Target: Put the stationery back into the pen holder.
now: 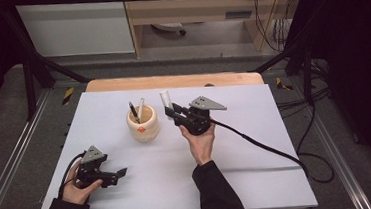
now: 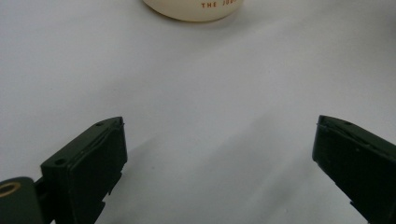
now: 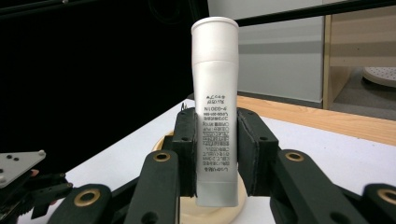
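My right gripper (image 1: pixel 170 110) is shut on a silvery white tube (image 1: pixel 165 98), holding it upright just right of a cream cup (image 1: pixel 143 122). The right gripper view has both pads pressed on the tube's printed lower half (image 3: pixel 215 107), cap end up, and the cup's rim (image 3: pixel 164 138) shows behind the jaws. A black pen (image 1: pixel 134 111) and a white pen (image 1: pixel 140 107) stand in the cup. My left gripper (image 1: pixel 121 173) rests low at the table's front left, open. Nothing lies between its fingers (image 2: pixel 93 158), and the cup's base (image 2: pixel 196 9) sits far ahead.
A white sheet (image 1: pixel 257 149) covers the table, with a wooden strip (image 1: pixel 171 80) along the far edge. The right gripper's cable (image 1: pixel 267 148) trails across the sheet to the right. Black frame bars and a cabinet stand beyond the table.
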A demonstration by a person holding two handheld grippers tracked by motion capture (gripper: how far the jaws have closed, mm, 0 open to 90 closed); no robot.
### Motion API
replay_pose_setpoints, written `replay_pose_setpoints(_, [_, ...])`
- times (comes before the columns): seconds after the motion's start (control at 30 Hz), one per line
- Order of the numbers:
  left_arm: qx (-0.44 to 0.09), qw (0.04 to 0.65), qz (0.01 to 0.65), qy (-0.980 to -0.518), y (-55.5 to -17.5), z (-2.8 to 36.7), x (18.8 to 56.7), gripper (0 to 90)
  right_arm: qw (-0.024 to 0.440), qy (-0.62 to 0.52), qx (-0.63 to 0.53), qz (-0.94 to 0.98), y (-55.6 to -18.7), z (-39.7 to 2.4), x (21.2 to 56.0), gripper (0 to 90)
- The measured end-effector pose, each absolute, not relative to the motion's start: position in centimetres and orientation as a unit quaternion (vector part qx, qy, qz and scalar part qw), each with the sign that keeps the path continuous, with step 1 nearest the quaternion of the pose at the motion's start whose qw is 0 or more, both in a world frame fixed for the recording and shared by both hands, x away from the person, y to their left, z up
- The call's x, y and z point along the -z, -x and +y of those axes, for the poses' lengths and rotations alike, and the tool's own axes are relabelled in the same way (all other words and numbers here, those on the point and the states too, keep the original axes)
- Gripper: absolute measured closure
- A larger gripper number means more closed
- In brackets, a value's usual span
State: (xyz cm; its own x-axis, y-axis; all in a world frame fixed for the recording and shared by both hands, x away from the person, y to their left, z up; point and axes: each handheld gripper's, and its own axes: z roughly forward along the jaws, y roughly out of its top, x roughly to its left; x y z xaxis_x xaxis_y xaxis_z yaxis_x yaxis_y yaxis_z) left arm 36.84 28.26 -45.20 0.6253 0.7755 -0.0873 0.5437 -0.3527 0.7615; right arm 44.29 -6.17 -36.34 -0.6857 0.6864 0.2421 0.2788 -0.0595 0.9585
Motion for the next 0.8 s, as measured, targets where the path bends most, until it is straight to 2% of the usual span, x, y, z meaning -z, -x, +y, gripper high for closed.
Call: replay_pose_setpoints(0.8, [-0.146, 0.398, 0.406, -0.809, -36.9, 28.4, 45.1, 3.3, 0.159, -0.359, -0.643, 0.658, -47.1, -1.0, 37.0, 71.0])
